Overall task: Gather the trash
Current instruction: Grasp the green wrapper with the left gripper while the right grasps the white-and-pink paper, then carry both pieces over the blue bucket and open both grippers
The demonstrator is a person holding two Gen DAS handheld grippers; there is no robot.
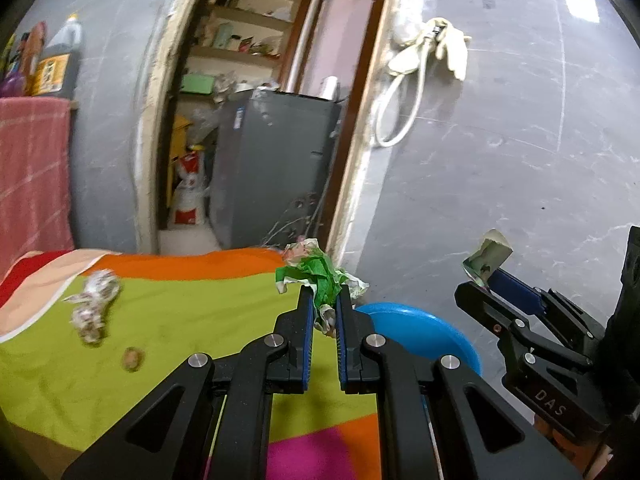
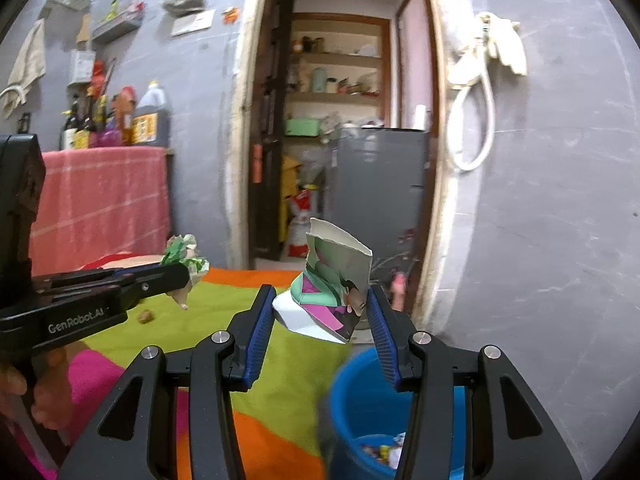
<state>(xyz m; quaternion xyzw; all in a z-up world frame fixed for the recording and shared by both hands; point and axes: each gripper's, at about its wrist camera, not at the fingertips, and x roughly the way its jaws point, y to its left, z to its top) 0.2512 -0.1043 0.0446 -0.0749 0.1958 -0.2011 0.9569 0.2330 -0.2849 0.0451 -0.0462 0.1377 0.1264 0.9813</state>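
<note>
**Asha:** Left wrist view first: the left gripper [image 1: 324, 300] has its blue-padded jaws drawn narrow, pinching a crumpled green-and-white wrapper [image 1: 318, 270] that sticks out past the fingertips at 12 o'clock.

**Ben:** And the right gripper [image 2: 322, 304]?

**Asha:** Its jaws stand wider, with a torn, folded printed paper carton in green, purple and white [image 2: 334, 286] caught between the pads, upright. From the left camera that same carton [image 1: 488, 258] shows at 3 o'clock.

**Ben:** Where is the bin?

**Asha:** A round blue plastic bucket [image 2: 352, 396] sits at 5 o'clock in the right view, beside the bed edge, with small scraps at its bottom. The carton hangs above its rim.

**Ben:** Anything left on the bed?

**Asha:** On the striped green, orange and pink bedsheet [image 1: 192, 312], a crumpled silvery-white wrapper [image 1: 94, 306] lies at 9 o'clock, and a small brown lump [image 1: 133, 358] just beside it at 8 o'clock.
</note>
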